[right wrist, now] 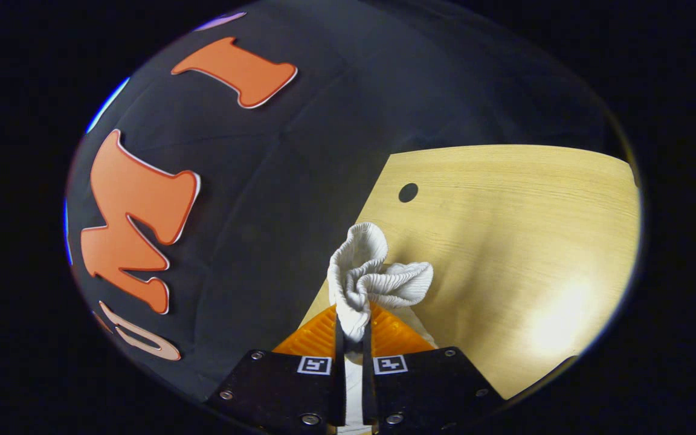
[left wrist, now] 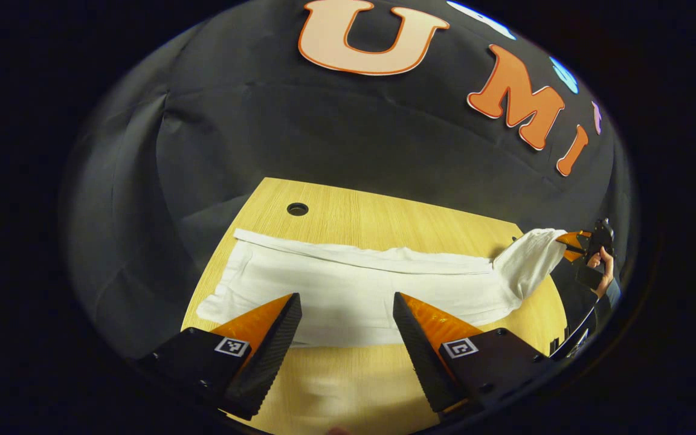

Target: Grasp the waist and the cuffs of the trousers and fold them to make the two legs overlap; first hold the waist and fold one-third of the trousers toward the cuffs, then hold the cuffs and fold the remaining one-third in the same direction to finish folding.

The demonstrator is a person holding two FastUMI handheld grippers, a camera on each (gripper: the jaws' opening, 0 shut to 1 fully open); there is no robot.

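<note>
white trousers lie flat along the wooden table. right gripper is clenched on one bunched, ribbed end, lifted off the table; left gripper hovers released over the middle. looks like the first third-fold. next, carry that end over.

White trousers flat across the table, one end lifted

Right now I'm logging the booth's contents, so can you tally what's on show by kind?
Trousers: 1, white
Tables: 1, wooden
Table holes: 1
Claws: 2, left claw and right claw
Total: 5
</note>
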